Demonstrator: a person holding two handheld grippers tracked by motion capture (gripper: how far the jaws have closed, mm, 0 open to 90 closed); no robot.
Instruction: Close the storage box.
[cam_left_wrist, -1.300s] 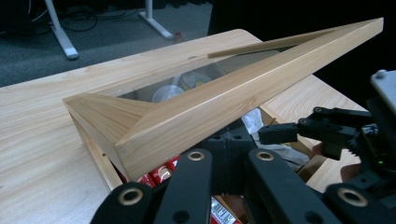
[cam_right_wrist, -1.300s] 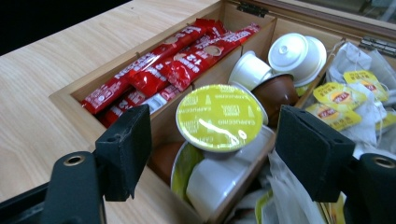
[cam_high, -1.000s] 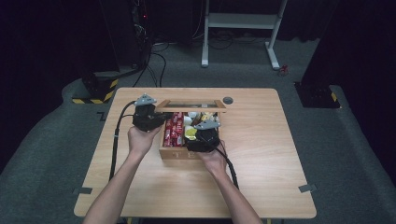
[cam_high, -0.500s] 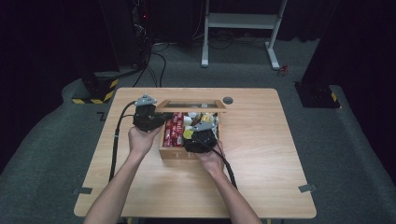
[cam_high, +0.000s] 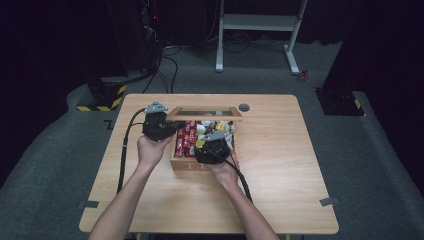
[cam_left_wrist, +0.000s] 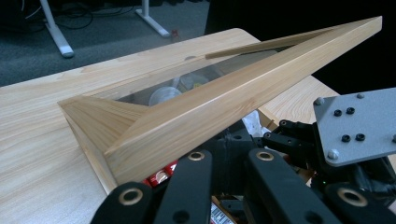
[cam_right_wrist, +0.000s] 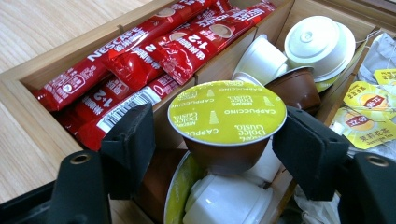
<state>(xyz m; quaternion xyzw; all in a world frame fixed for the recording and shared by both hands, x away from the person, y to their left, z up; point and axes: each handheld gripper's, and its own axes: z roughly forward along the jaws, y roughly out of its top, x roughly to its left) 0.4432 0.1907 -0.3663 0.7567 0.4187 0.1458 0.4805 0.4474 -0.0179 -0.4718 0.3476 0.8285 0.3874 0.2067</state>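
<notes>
A wooden box (cam_high: 192, 164) sits mid-table, its glass-paned lid (cam_high: 205, 114) raised. My left gripper (cam_high: 172, 127) is shut on the lid's left frame (cam_left_wrist: 224, 102) and holds it up; its jaws (cam_left_wrist: 224, 163) sit under the frame's edge. My right gripper (cam_high: 213, 142) hangs over the box's middle compartment. Its jaws have just been opening, and a brown capsule with a green Cappuccino lid (cam_right_wrist: 226, 112) stands between them (cam_right_wrist: 217, 144). There is a gap at the left pad (cam_right_wrist: 133, 140), while the right pad (cam_right_wrist: 303, 149) is at the capsule's rim.
Red Nescafe sachets (cam_right_wrist: 140, 51) fill the box's left compartment. Under and behind the green-lidded capsule are white and brown capsules (cam_right_wrist: 317, 42). Yellow tea bags (cam_right_wrist: 369, 107) lie in the right compartment. My right gripper's grey plate (cam_left_wrist: 355, 126) is close beside the left one.
My right gripper has shifted slightly left and nearer, lower over the box. The left gripper and the raised lid have kept still.
</notes>
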